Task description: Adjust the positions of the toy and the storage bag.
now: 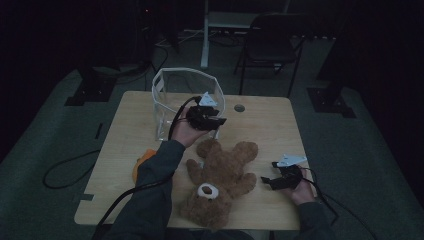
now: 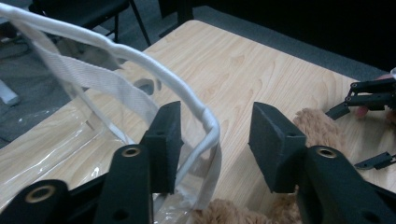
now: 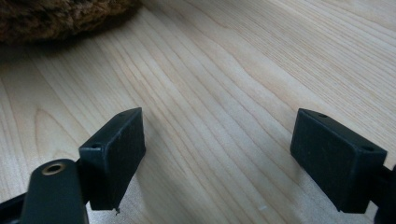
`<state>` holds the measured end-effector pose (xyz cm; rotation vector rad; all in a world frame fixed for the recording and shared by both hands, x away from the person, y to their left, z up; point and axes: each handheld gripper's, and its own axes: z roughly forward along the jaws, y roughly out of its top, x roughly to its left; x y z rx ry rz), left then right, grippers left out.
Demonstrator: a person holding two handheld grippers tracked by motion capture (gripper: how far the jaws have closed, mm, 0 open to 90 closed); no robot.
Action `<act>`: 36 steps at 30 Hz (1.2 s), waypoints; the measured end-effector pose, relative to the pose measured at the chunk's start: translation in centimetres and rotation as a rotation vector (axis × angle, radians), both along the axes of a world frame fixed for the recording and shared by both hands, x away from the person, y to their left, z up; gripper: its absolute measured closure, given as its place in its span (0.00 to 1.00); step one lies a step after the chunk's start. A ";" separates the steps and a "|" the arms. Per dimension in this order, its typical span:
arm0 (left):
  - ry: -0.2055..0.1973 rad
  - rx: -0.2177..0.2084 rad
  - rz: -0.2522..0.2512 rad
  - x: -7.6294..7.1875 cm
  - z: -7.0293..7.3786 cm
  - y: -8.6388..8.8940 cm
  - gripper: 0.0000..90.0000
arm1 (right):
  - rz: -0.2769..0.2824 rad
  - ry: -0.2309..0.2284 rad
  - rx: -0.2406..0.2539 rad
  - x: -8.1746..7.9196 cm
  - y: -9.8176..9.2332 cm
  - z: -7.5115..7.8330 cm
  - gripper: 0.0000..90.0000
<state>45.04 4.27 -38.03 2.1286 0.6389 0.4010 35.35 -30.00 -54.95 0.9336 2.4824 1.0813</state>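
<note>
Presently, left gripper [image 2: 215,140]: jaws apart around white rim of clear bag [image 2: 140,60], pads not pressing.
Clear bag [image 1: 165,100]: upright at table's [image 1: 265,125] 12 o'clock.
Right gripper [image 3: 217,156]: wide open, nothing between, at 4 o'clock.
Teddy bear [image 1: 222,175]: flat at 6 o'clock.

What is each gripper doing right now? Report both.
Left gripper: open, its jaws on either side of the white-trimmed rim of the clear plastic bag, not pressing on it.
Right gripper: open, holding nothing, over the light wooden table.
</note>
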 end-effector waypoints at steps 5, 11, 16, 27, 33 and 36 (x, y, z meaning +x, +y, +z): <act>-0.006 0.041 0.031 0.5 -0.3 -0.8 0.82 | 0.000 0.000 0.000 0.0 0.0 0.0 0.19; 0.002 0.013 0.034 1.4 -0.1 -1.4 0.89 | 0.001 0.000 0.000 0.0 0.0 0.0 0.19; 0.027 -0.021 0.030 2.1 -0.3 -2.9 0.90 | 0.002 -0.002 0.000 0.0 0.0 0.0 0.19; 0.047 -0.071 -0.043 1.7 0.4 -7.2 0.92 | 0.004 -0.003 0.000 0.0 0.0 0.0 0.19; 0.049 -0.086 -0.107 0.7 0.5 -9.3 0.92 | 0.005 -0.004 -0.001 0.0 -0.1 0.0 0.19; 0.054 -0.088 -0.135 0.2 0.5 -10.2 0.92 | 0.004 -0.004 -0.002 0.0 -0.1 0.0 0.19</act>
